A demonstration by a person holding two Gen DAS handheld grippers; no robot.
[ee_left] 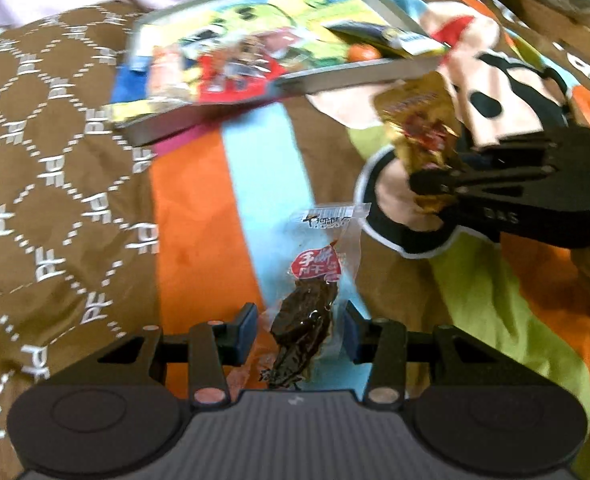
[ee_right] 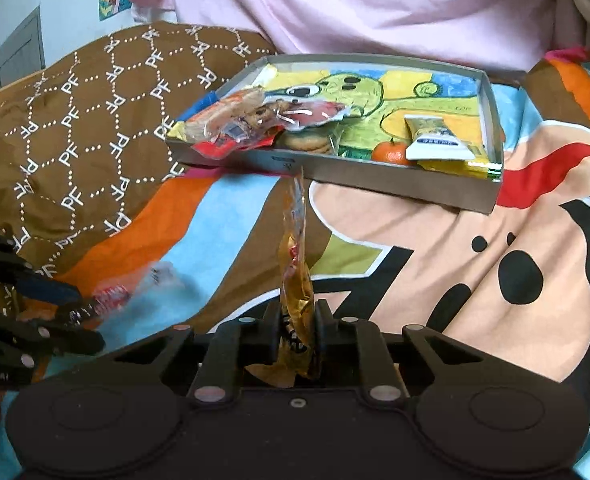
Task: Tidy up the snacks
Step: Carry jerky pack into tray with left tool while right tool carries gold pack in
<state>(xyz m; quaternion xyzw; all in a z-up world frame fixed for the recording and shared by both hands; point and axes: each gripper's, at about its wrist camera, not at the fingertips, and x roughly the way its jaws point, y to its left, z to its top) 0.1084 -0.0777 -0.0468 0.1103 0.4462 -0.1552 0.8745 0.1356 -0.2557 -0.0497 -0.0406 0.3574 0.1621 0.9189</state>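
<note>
My left gripper (ee_left: 299,320) is shut on a clear packet of dark dried meat (ee_left: 307,312) with a red label, gripping its lower part between the blue pads. In the right wrist view the left gripper (ee_right: 75,308) is at the left edge, and the packet (ee_right: 111,296) sticks out of it, blurred. My right gripper (ee_right: 297,312) is shut on a golden snack packet (ee_right: 295,264) that stands upright. The left wrist view shows this gripper (ee_left: 427,184) at the right with the golden packet (ee_left: 419,128). Ahead lies a shallow grey box (ee_right: 375,184) holding several snacks.
The box holds wrapped cookies (ee_right: 255,120), a tangerine (ee_right: 391,152) and a white-green packet (ee_right: 435,140). It rests on a colourful cartoon blanket (ee_right: 455,264). A brown patterned quilt (ee_right: 75,120) lies to the left. A person in a pink shirt (ee_right: 375,0) sits behind the box.
</note>
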